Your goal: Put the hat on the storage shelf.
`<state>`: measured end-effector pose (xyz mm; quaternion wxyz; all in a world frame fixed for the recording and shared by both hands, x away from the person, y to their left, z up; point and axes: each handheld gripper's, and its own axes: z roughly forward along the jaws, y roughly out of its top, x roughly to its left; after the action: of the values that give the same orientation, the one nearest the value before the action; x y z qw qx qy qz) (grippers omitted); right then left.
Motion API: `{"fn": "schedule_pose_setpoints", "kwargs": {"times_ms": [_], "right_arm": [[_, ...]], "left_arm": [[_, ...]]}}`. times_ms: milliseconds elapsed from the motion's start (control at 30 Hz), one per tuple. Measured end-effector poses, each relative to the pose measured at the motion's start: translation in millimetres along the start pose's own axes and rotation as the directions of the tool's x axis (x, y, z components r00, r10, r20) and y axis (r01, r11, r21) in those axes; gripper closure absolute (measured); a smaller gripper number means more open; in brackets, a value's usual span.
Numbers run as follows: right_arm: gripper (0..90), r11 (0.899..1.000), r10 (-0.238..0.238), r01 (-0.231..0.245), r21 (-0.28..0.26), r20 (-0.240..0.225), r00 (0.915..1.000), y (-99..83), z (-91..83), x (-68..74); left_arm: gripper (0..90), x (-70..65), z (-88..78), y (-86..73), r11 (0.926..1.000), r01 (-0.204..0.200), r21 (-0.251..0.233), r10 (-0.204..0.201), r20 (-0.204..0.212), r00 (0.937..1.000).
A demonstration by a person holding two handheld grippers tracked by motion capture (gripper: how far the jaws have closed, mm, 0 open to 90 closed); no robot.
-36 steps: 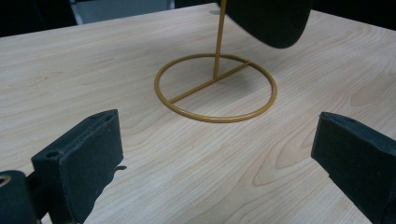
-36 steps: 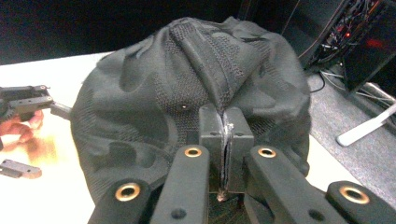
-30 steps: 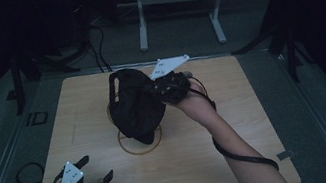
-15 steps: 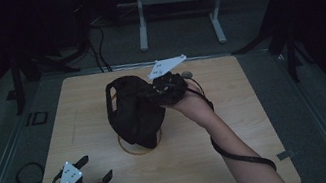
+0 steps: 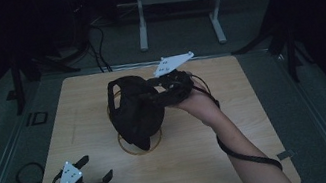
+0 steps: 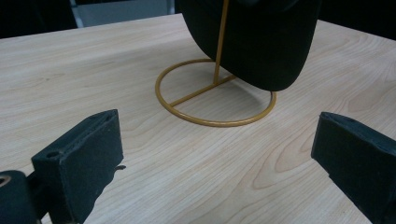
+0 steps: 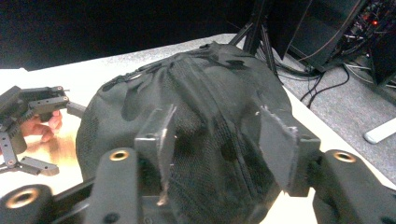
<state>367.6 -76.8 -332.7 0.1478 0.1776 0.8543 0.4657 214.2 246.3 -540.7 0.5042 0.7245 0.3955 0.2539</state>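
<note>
Black cap (image 5: 135, 110) now hung on the gold wire stand (image 5: 141, 143), lower and squarer in mid-frame than a second ago, when I held it tilted above the ring

My right gripper (image 5: 167, 91), just right of centre in the high view, has just been opening; in the right gripper view its jaws stand parted either side of the cap's crown (image 7: 201, 135), the fabric between them but the pads apparently off it. My left gripper (image 5: 94, 170), lower left, rests released and empty on the wooden table (image 5: 214, 163). I judge the hanging done; what remains is drawing the right gripper clear. No brand, label or writing is legible on cap or stand
</note>
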Motion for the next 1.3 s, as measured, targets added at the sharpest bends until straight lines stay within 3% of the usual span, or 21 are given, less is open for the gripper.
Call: {"fn": "schedule_pose_setpoints", "kwargs": {"times_ms": [533, 700, 900, 1300], "right_arm": [[21.7, 0.997, 0.066, -0.066, -0.031, -0.02, 0.9976, -30.1, -21.6, -9.3], [13.8, 0.997, 0.065, -0.066, -0.028, -0.032, 0.9974, -42.9, -26.1, -10.8], [13.3, 0.999, 0.04, -0.04, -0.015, -0.026, 0.9989, -60.5, -28.0, -8.8], [13.2, 0.999, 0.039, -0.039, -0.004, -0.015, 0.9991, -88.0, -30.7, -10.8]], "left_arm": [[2.7, -0.8, 1.1, -0.5, 1.0, 0.004, 0.005, -0.004, 0.013, 0.9999], [2.7, -2.3, 2.1, -1.5, 0.9999, 0.01, 0.004, -0.011, 0.02, 0.9998], [2.7, -3.6, 1.9, -2.7, 0.9999, 0.012, 0.006, -0.012, 0.026, 0.9996], [2.7, -4.7, 2.1, -3.8, 0.9999, 0.011, 0.009, -0.011, 0.031, 0.9995]]}}
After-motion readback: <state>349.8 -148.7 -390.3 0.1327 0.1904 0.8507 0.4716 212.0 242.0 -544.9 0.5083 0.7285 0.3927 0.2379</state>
